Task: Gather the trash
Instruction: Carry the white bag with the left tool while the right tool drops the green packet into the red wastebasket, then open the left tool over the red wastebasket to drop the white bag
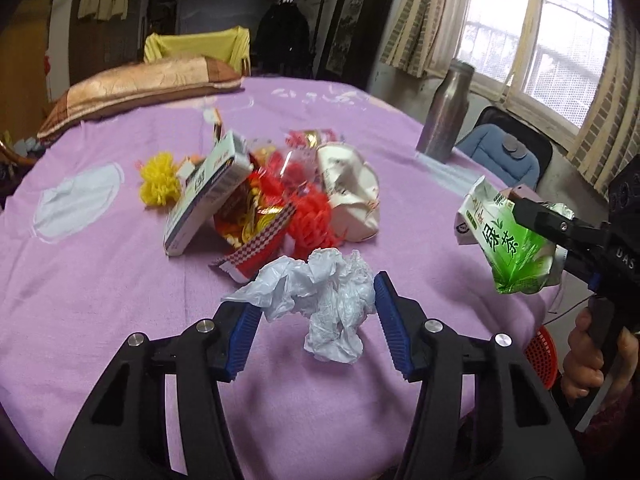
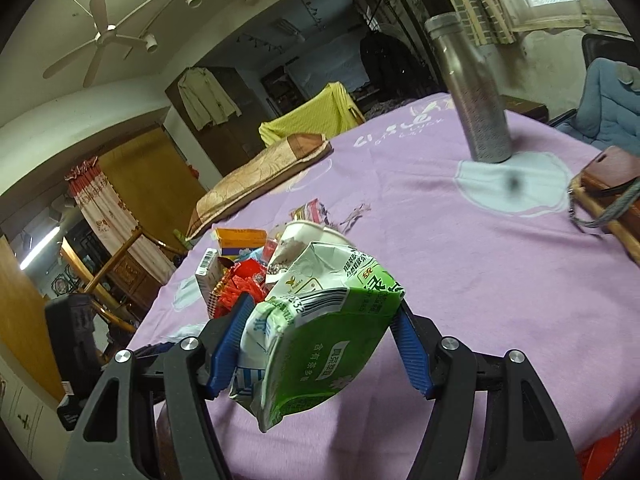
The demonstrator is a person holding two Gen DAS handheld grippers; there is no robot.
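A crumpled white plastic bag [image 1: 320, 300] lies on the purple tablecloth [image 1: 100, 280], between the blue pads of my left gripper [image 1: 314, 332], which is open around it. Behind it is a trash pile: a white carton box [image 1: 208, 192], red netting [image 1: 310, 220], a yellow pom-pom [image 1: 159, 184], a crushed paper cup [image 1: 350, 192] and wrappers. My right gripper [image 2: 320, 340] is shut on a crushed green tea carton [image 2: 320, 340], held above the table's right edge; it also shows in the left wrist view [image 1: 504, 236].
A steel bottle [image 1: 444, 112] stands at the far right of the table. A brown cushion [image 1: 136, 88] lies at the far left. A red basket [image 1: 542, 356] sits below the table's right edge. A wallet on a wooden board [image 2: 608, 188] lies at the right.
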